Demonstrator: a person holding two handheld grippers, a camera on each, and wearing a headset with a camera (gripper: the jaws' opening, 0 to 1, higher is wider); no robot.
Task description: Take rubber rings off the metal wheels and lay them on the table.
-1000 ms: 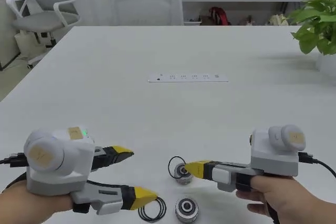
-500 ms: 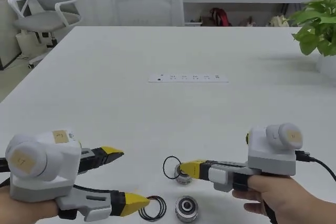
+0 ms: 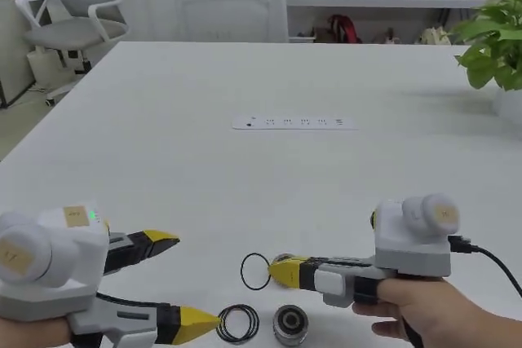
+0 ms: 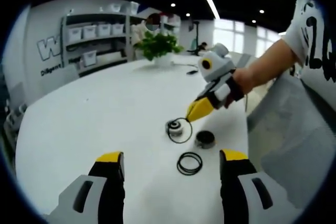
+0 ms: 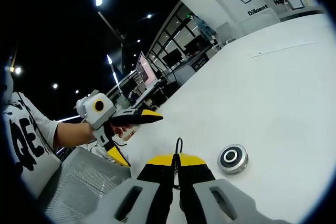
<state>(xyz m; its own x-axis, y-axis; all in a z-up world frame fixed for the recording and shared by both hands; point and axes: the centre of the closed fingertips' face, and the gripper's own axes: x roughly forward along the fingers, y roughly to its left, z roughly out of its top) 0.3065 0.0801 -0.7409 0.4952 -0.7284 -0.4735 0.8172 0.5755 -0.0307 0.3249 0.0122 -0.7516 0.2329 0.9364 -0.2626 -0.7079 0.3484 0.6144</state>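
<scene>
My right gripper (image 3: 281,271) is shut on a thin black rubber ring (image 3: 255,270), which stands upright just left of its yellow tips. In the left gripper view the ring (image 4: 180,131) hangs around a small metal wheel (image 4: 174,126). A second metal wheel (image 3: 291,322) lies near the table's front edge, with loose black rings (image 3: 237,322) flat on the table to its left. My left gripper (image 3: 179,283) is open and holds nothing, its lower tip a little left of those loose rings (image 4: 189,162). The right gripper view shows the ring (image 5: 178,148) pinched in its jaws and a wheel (image 5: 233,158) to the right.
A white power strip (image 3: 294,123) lies mid-table on the white tabletop (image 3: 245,177). A potted plant (image 3: 493,38) stands at the far right edge. Chairs (image 3: 69,22) and shelves sit beyond the table.
The right gripper has drawn the ring leftward, away from the first wheel. The left gripper has pulled back to the left, away from the loose rings.
</scene>
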